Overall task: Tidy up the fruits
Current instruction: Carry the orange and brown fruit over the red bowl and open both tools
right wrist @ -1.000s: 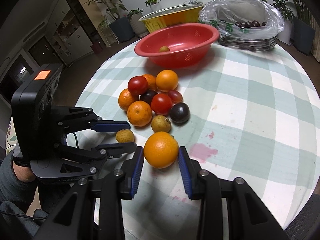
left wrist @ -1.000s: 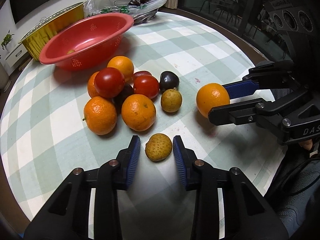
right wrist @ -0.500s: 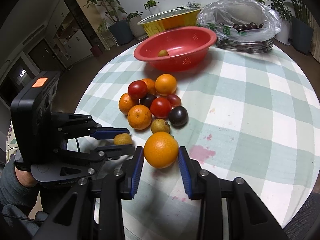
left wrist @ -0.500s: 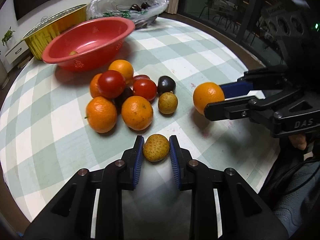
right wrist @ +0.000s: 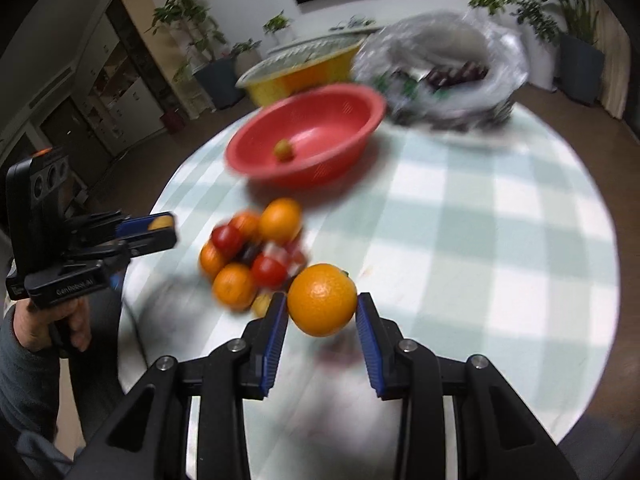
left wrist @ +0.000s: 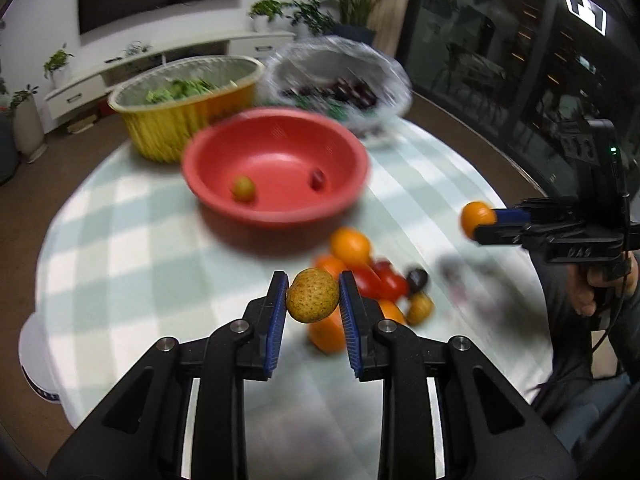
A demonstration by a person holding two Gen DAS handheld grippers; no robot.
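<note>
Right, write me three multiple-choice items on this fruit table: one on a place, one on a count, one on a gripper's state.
1. Where does the red basin stand relative to the loose fruit pile?
A. Beyond it, nearer the yellow tub
B. On top of it
C. On the floor

2. How many fruits lie inside the red basin in the left wrist view?
A. None
B. Two
C. Five

3. What is the left gripper doing?
A. Standing open over bare cloth
B. Shut on a tomato
C. Shut on the speckled yellow-brown fruit

Answers:
1 A, the basin sits between the pile and the yellow tub.
2 B, one yellowish and one reddish fruit show inside.
3 C, both blue pads press the fruit, clear of the table.
</note>
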